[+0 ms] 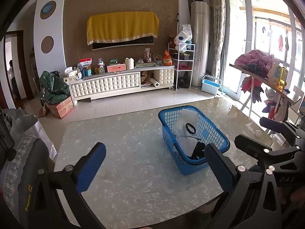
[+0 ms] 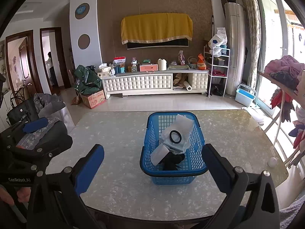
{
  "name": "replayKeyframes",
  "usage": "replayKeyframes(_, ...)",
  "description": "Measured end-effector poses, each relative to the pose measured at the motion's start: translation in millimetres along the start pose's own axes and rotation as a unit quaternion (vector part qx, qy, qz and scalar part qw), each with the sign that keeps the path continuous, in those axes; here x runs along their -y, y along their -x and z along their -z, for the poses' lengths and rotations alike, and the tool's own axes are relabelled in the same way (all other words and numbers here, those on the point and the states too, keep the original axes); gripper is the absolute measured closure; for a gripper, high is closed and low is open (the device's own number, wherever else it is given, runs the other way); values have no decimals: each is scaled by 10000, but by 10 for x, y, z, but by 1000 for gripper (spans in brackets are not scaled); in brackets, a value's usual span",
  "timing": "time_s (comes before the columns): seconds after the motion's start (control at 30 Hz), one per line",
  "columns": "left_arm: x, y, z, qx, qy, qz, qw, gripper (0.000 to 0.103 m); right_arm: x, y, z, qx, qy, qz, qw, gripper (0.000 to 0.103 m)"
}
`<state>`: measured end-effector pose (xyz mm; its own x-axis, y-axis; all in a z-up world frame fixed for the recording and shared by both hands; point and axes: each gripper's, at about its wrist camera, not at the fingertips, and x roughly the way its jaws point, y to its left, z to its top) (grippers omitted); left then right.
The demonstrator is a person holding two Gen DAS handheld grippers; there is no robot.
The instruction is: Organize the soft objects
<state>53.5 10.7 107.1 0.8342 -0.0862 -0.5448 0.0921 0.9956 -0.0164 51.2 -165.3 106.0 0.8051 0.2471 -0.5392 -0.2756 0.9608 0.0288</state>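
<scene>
The marble-patterned table is the largest thing here, and nearly all of its top shows bare, which suggests the sorting is close to finished or finished: no soft item lies loose on it in either view. One blue basket stands on it, toward the right of centre from the left wrist view, and all the soft things I can see are inside. Counting them is only partly possible: one pale bundle of white cloth or padding leans against the far wall of the basket, one white folded piece sits lower at the near left, one dark cloth lies at the near end, and one black ring rests on the pale bundle; whether the bundle is one item or several I cannot tell. One small white ball sits on the table's right edge, well apart from the basket, and may be the only thing left to collect, if it belongs to the task at all. The left gripper and the right gripper both hang above the near table edge with jaws spread wide and nothing between them.
</scene>
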Motion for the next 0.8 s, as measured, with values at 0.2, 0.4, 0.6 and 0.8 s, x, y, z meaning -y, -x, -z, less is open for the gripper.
replayKeyframes(0.2,5,7,4,-12,-2,-9,10000,0,-6,1,0,4,-1,4,10000,0)
replayKeyframes(0.4,23,13,4,-11,-3,13,10000,0,-3,2,-3,6,-5,0,10000,0)
replayKeyframes(0.6,26,44,2,-15,-11,-35,10000,0,-22,30,-3,61,-22,-10,10000,0)
replayKeyframes(0.8,53,81,-14,20,-84,-109,9999,0,-50,75,3,103,-11,-46,9999,0)
